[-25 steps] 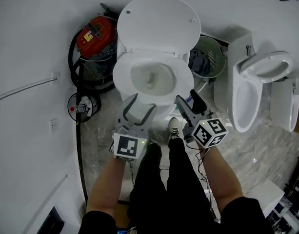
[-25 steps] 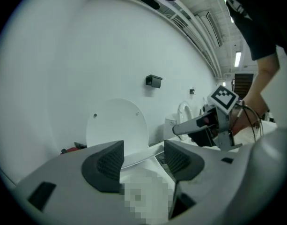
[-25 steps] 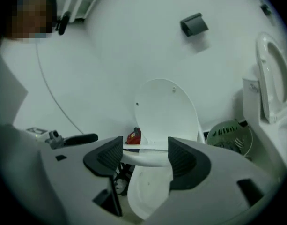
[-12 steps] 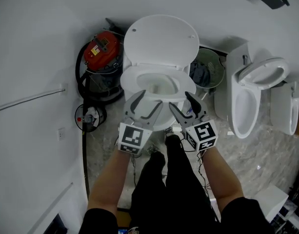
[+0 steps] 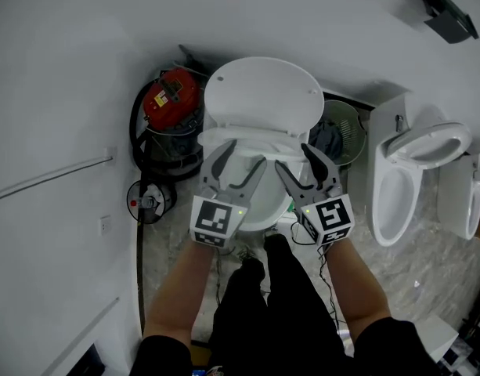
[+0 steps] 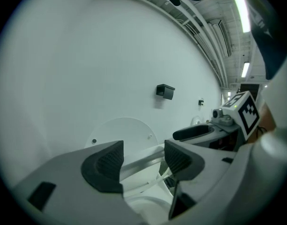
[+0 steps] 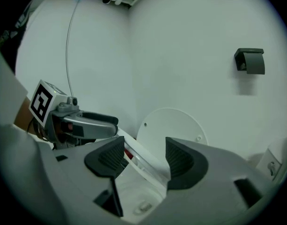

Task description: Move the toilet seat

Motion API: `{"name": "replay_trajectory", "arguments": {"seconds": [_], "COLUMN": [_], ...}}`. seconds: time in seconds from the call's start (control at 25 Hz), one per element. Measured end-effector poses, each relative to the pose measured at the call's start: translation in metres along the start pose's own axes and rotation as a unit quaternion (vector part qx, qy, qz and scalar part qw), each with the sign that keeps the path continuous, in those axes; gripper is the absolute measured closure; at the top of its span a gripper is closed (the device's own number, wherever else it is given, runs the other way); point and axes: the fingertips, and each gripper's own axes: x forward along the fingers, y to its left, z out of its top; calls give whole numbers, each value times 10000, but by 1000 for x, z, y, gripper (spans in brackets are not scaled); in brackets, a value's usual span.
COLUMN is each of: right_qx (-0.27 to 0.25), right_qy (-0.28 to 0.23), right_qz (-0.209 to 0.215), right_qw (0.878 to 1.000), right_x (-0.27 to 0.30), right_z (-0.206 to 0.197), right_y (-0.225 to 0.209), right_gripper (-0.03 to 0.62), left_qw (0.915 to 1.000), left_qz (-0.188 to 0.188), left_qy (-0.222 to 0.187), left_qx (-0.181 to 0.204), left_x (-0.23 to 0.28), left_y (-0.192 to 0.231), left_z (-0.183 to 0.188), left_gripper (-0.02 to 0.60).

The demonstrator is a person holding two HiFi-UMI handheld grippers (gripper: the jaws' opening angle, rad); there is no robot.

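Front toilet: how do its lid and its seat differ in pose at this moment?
The lid stands upright against the wall; the seat is only partly raised, tilted above the bowl. The lid shows its full round face; the seat mostly its edge. The lid is clear of both tongs; the seat's front edge lies at the tips of the open left tongs and right tongs. Both are white.

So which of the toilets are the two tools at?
The leftmost toilet, beside the red vacuum, round lid raised against the wall. The left tool and right tool, both open, point at its rim; the others stand past the bin.
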Motion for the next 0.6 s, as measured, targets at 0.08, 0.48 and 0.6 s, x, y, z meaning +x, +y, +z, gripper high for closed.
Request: {"name": "replay_trajectory", "arguments": {"seconds": [0.08, 0.48, 0.6], "right_qx": [6, -138, -105], "right_qy": [-48, -87, -93], "right_qz": [-7, -64, -91], "right_qw": [10000, 9998, 9999], "right_x": [11, 68, 85], "right_z": [11, 55, 62], "right_y": [-12, -76, -93], "right_gripper": [310, 306, 309], "left_qw": [9999, 9984, 9980], "left_qz": [120, 504, 585], "left_qy": [-62, -173, -144], "left_qx": [-53, -196, -212], "left_x": [13, 86, 106], "left_y": [10, 53, 65], "left_z": [11, 50, 55], "left_gripper": [327, 328, 330]}}
